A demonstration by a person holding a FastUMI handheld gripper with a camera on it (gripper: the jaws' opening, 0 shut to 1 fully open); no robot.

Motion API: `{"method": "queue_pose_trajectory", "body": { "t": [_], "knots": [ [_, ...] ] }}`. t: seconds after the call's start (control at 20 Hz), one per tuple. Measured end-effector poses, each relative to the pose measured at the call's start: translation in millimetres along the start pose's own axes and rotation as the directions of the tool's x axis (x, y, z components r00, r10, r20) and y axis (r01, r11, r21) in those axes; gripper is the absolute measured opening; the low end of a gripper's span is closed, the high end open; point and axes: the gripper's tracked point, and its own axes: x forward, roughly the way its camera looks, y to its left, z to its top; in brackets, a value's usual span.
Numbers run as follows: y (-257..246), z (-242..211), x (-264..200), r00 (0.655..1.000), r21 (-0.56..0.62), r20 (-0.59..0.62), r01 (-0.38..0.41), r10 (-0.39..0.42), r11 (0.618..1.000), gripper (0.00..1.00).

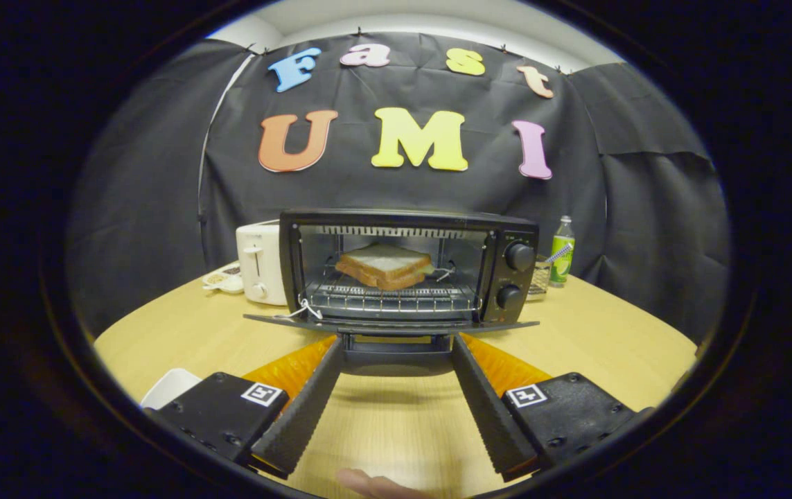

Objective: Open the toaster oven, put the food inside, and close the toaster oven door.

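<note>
A black toaster oven point(511, 239) stands on the wooden table point(603, 333) with its door point(285, 321) folded down flat toward me. On the wire rack point(368, 298) inside lies a toasted sandwich point(385, 265). My gripper point(396, 344) is open, with its fingers spread wide. The fingertips point(332, 351) reach the front edge of the lowered door. The door handle point(396, 360) lies between them, just below the door edge. I cannot tell whether the fingers touch the handle.
A white pop-up toaster point(260, 263) stands left of the oven, with a small white object point(224, 279) beside it. A green bottle point(562, 251) and a small glass point(540, 277) stand to its right. A white plate point(170, 388) lies by my left finger. A person's fingertip point(368, 483) shows below.
</note>
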Motion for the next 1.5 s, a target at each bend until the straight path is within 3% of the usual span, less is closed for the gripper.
{"method": "queue_pose_trajectory", "body": {
  "t": [0.8,0.9,1.05,1.25,1.5],
  "knots": [
    [5,98,24,0.983,-0.098,0.181,0.021,-0.003,0.995,1.00],
    [10,89,11,0.985,-0.087,0.171,0.005,0.010,0.996,1.00],
    [10,41,-8,0.996,-0.072,0.084,0.007,-0.001,0.997,1.00],
    [12,12,11,1.000,-0.054,0.012,0.005,-0.005,0.999,1.00],
    [13,24,24,0.998,-0.068,0.058,0.001,0.003,0.998,1.00]
  ]
}}
